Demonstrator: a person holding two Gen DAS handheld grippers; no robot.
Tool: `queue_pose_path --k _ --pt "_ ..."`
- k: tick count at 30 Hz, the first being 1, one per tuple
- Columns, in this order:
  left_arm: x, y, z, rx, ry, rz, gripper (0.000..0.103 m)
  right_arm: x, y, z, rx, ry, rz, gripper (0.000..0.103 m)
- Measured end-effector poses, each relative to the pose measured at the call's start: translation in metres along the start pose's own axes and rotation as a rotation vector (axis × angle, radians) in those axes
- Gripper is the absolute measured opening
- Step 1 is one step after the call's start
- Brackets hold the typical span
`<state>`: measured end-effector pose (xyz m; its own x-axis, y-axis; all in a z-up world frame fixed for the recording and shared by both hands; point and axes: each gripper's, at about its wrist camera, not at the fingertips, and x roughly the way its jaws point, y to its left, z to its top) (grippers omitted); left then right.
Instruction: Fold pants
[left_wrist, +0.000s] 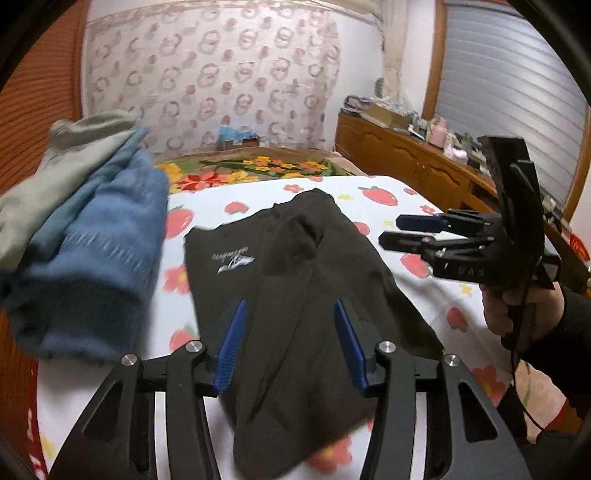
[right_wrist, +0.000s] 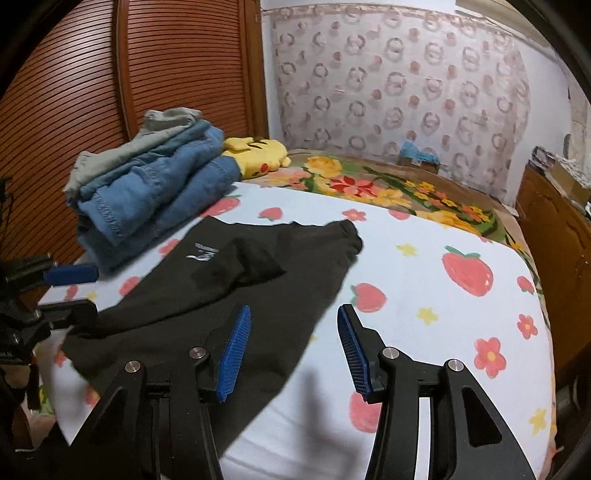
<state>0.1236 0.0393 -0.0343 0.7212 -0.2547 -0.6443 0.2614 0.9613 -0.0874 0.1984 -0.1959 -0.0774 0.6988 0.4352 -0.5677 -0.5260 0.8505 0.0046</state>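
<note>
Pants (left_wrist: 295, 258), black, one item: lying folded on the strawberry-print bed sheet (right_wrist: 424, 280), toward its near edge, a white logo on the upper layer. Left gripper (left_wrist: 288, 332): jaws spread about halfway, blue pads (left_wrist: 232, 343) hovering above the pants, nothing pinched. Right gripper (right_wrist: 293, 347): jaws likewise spread about halfway, empty, poised over the pants' right border and bare sheet. Stack of folded clothes (right_wrist: 155, 184), denim and grey: at the sheet's far left corner. Yellow plush toy (right_wrist: 258, 155): just behind the stack.
</note>
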Motion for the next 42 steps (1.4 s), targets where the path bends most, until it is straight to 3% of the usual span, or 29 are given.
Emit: queue_pose_path --k 14,24,27,29,31,37,42 --pt "0.063 -0.001 0.062 0.060 0.100 -0.045 0.049 0.018 -0.015 0.003 0.007 0.041 -0.007 0.051" --pt "0.113 0.001 0.081 0.080 0.191 -0.049 0.048 0.018 -0.023 0.002 0.011 0.048 0.017 0.051" --pt "0.124 0.002 0.081 0.080 0.217 -0.051 0.038 0.019 -0.022 0.000 0.004 0.048 0.032 0.051" --pt "0.127 0.002 0.080 0.084 0.223 -0.068 0.018 0.019 -0.022 -0.001 0.001 0.046 0.037 0.051" --pt "0.125 0.000 0.080 0.097 0.215 -0.064 0.011 0.020 -0.022 -0.001 -0.007 0.046 0.011 0.051" --pt "0.102 0.013 0.093 0.081 0.146 -0.020 0.008 0.020 -0.024 -0.002 -0.007 0.052 0.010 0.051" --pt "0.081 0.039 0.104 0.056 0.085 0.100 0.008 0.019 -0.024 -0.002 -0.010 0.053 0.008 0.051"
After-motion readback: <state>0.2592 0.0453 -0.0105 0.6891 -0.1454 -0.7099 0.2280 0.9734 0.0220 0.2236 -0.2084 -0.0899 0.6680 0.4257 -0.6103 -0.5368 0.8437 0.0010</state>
